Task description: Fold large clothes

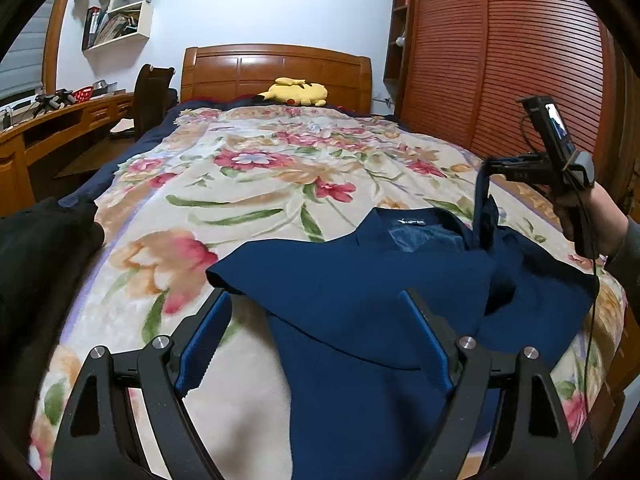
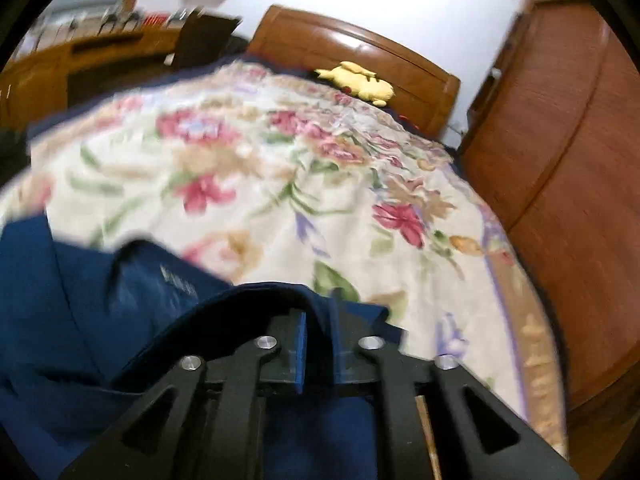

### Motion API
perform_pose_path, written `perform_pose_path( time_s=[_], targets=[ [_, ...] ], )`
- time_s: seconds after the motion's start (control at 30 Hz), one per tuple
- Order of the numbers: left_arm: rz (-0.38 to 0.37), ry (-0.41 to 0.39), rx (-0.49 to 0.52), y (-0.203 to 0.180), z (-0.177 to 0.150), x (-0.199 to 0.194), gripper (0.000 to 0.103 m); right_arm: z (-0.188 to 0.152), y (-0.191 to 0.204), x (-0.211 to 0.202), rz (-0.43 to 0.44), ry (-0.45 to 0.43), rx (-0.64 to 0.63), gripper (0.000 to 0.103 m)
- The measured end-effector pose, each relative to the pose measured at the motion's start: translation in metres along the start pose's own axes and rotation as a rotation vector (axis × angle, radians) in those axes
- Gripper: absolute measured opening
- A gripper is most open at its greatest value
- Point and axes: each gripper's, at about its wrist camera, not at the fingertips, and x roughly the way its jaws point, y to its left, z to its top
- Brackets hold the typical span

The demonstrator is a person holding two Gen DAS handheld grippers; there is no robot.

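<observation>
- Garment [image 1: 360,280]: navy, lying rumpled on the bed [image 1: 240,184], folding barely begun.
- Right hand-held gripper [image 2: 320,344]: clamped on a fabric edge near the collar.
- Left hand-held gripper [image 1: 316,340]: jaws wide, holding nothing.

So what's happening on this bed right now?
A person with a gripper in each hand is folding a navy garment spread on the floral bedspread. The right gripper has pinched a fold of the cloth near the collar and lifts it slightly. The left gripper hovers with its jaws wide open over the garment's near part, gripping nothing. A yellow plush toy lies by the headboard.
</observation>
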Motion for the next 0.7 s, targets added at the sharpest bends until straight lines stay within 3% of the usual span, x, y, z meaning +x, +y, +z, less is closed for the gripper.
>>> perform_pose_path(
  time_s=[0.07,0.1,0.23,0.3,0.5,0.7],
  targets=[
    [0.005,-0.004,-0.006,0.002,-0.001,-0.001,0.085,-0.001,0.009,-0.004,0.022,-0.026,0.010,0.061],
    [0.007,-0.008,-0.010,0.004,-0.001,-0.002,0.085,-0.006,0.011,-0.006,0.043,-0.032,0.006,0.062],
    [0.013,-0.028,-0.024,0.009,0.001,-0.008,0.085,-0.025,0.027,-0.027,0.122,-0.036,-0.010,0.062],
    [0.018,-0.038,-0.031,0.012,0.002,-0.011,0.085,-0.036,0.036,-0.040,0.217,-0.038,-0.027,0.062],
    [0.039,-0.052,-0.048,0.020,0.003,-0.015,0.085,-0.064,0.086,-0.066,0.389,-0.034,-0.165,0.062],
    [0.052,-0.055,-0.056,0.026,0.001,-0.017,0.085,-0.081,0.111,-0.080,0.473,-0.028,-0.239,0.062]
  ],
)
